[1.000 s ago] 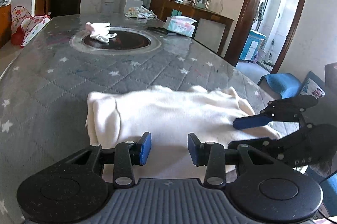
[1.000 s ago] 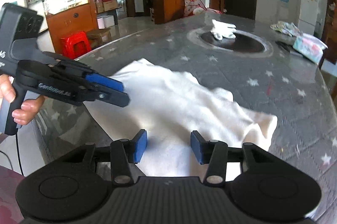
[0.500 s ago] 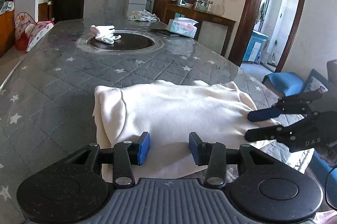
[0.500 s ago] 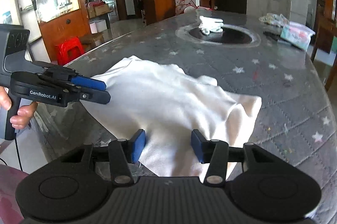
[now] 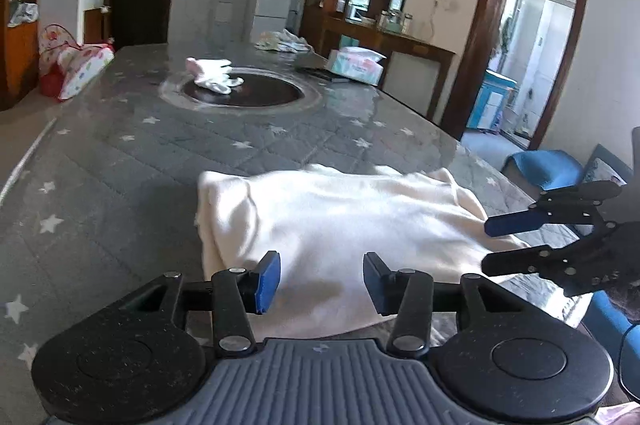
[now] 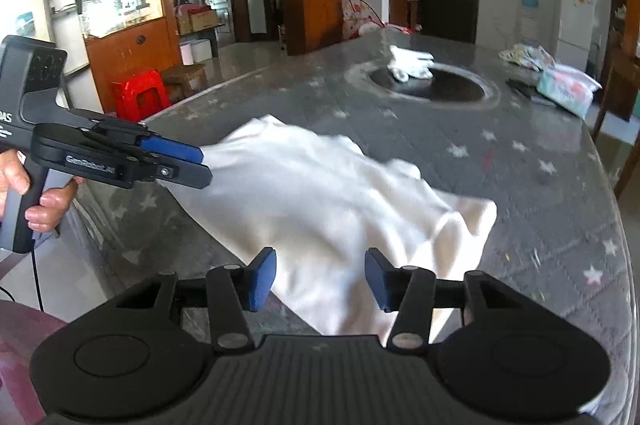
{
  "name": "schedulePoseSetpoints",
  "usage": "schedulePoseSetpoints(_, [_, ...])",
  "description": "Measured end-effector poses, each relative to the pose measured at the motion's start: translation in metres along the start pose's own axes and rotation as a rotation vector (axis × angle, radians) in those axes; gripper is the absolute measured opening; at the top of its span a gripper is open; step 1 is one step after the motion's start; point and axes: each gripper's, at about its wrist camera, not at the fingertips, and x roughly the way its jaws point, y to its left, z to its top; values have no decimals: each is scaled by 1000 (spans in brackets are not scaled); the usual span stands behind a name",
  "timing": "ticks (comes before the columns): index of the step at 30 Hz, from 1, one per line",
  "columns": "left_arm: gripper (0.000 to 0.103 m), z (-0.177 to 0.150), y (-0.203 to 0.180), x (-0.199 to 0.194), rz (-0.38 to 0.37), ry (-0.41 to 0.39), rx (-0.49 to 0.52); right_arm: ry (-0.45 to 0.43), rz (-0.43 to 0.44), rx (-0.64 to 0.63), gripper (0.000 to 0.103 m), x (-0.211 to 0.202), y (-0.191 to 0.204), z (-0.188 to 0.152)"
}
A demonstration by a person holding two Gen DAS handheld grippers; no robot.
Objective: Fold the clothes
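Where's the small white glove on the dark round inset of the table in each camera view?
Left wrist view: small white glove sits upper left of centre, on the dark round inset.
Right wrist view: glove sits upper right of centre.
Shared landmark: the pastel tissue pack.

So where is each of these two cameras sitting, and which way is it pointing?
Left wrist view: sits on the left gripper, looking along its opening jaws over the white garment on the table; the right gripper shows at the right.
Right wrist view: sits on the right gripper, jaws opening, facing the same garment; the left gripper and a hand show at the left.
Shared: garment, table, white gloves, fridge.
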Motion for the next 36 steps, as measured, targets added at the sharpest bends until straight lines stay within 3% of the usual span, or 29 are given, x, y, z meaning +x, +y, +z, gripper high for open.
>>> schedulePoseSetpoints(9, [51, -2, 4, -1, 3, 7, -16, 25, 2, -17, 55, 15, 6, 2])
schedulePoseSetpoints(11, [58, 1, 5, -3, 7, -1, -25, 12, 0, -22, 63, 13, 7, 5])
schedulePoseSetpoints(15, [60, 2, 6, -3, 21, 14, -52, 20, 4, -18, 67, 23, 8, 5])
schedulePoseSetpoints(19, [81, 3, 5, -7, 55, 5, -48, 28, 11, -23, 82, 28, 12, 4])
schedulePoseSetpoints(23, [91, 5, 7, -9, 81, -1, -62, 30, 9, -26, 87, 30, 15, 3])
schedulePoseSetpoints(28, [101, 3, 12, -12, 110, -2, -94, 31, 4, -49, 97, 34, 22, -1])
schedulePoseSetpoints(36, [103, -1, 22, -14, 140, 9, -143, 54, -15, -120, 103, 40, 34, -2])
